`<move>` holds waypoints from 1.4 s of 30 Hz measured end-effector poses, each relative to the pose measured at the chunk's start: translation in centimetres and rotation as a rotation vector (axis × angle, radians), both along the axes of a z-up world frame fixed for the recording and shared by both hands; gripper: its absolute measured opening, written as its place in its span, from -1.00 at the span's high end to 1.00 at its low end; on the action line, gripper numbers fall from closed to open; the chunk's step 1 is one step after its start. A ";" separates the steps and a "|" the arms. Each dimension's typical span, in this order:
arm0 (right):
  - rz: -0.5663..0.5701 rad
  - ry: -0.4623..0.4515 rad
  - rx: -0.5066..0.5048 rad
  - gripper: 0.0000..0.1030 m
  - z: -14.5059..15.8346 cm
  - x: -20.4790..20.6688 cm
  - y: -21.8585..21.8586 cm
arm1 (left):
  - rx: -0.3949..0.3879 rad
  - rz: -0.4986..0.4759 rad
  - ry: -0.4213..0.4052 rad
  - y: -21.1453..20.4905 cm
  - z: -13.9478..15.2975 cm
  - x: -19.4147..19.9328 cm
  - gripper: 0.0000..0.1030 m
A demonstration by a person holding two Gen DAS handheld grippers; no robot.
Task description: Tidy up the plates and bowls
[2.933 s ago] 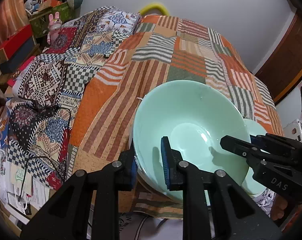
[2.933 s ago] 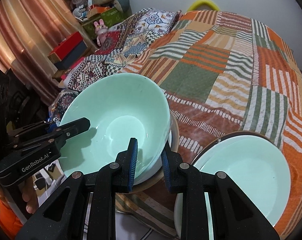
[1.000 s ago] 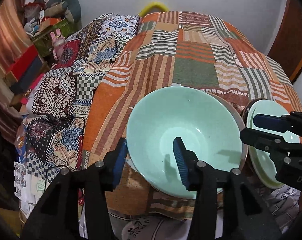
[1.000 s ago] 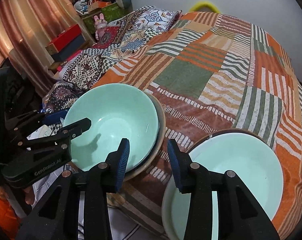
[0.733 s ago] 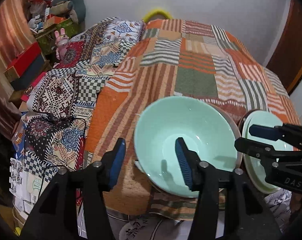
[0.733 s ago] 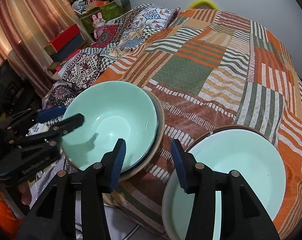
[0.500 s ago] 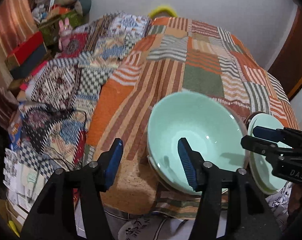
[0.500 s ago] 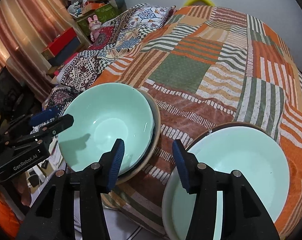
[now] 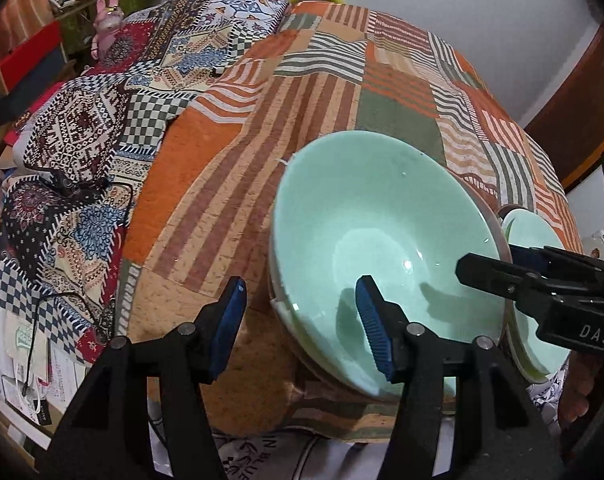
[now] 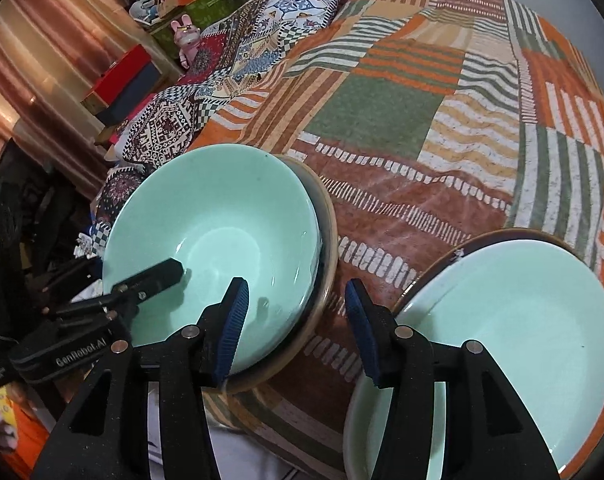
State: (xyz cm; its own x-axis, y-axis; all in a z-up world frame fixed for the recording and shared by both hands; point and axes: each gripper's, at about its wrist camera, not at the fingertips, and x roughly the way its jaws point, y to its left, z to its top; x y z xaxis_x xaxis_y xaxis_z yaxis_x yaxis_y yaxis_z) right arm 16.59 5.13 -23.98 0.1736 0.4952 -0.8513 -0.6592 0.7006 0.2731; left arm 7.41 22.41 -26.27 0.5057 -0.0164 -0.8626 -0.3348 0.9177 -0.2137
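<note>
Mint-green glaze covers the inside of the bowl (image 9: 382, 232), glossy with small highlights; it sits nested in a stack whose lowest piece shows a brown rim (image 10: 330, 240). Seen from the left gripper (image 9: 299, 320), the bowl's near edge lies between the two fingers, the right pad hanging inside the bowl and the left pad outside it, neither pressing, so the jaws stand apart and hold nothing, having just been opening. The right gripper (image 10: 293, 320) has also just been opening and is empty; its left pad hangs over the bowl's near rim, its right pad over the edge of the plate (image 10: 522, 320), with striped cloth showing in the gap. That plate is the same pale green, shallow, resting on a brown-rimmed piece just right of the bowl stack, apart from it.

Both stacks rest near the front edge of a bed under a patchwork bedspread (image 10: 422, 100) of orange, green, brown and cream stripes. Beyond the left gripper, to its left, lies a black, white and red patterned blanket (image 9: 81, 132); farther off are a pink rabbit toy (image 10: 185, 36), a red box (image 10: 121, 72) and copper-toned curtains (image 10: 41, 60).

"GenRobot.AI" reads on the left gripper's body, "DAS" on the right one's
</note>
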 end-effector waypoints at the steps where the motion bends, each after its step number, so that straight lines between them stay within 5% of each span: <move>1: 0.001 0.001 0.001 0.10 -0.1 0.0 0.2 | -0.004 0.000 -0.001 0.0 -0.1 0.1 -0.10; 14: -0.023 -0.033 -0.018 0.36 -0.4 -0.1 0.6 | -0.104 0.037 -0.011 0.6 -0.5 0.5 0.05; 42: -0.089 -0.086 0.047 0.37 3.1 -0.9 -2.7 | -0.023 0.028 -0.047 -2.9 3.9 -0.4 0.12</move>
State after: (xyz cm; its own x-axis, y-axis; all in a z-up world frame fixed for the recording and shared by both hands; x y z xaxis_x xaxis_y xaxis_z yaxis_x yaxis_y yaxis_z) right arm 15.68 2.39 -20.90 0.2897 0.5133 -0.8078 -0.6177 0.7450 0.2519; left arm 6.98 19.53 -22.39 0.5463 -0.0218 -0.8373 -0.3491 0.9028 -0.2512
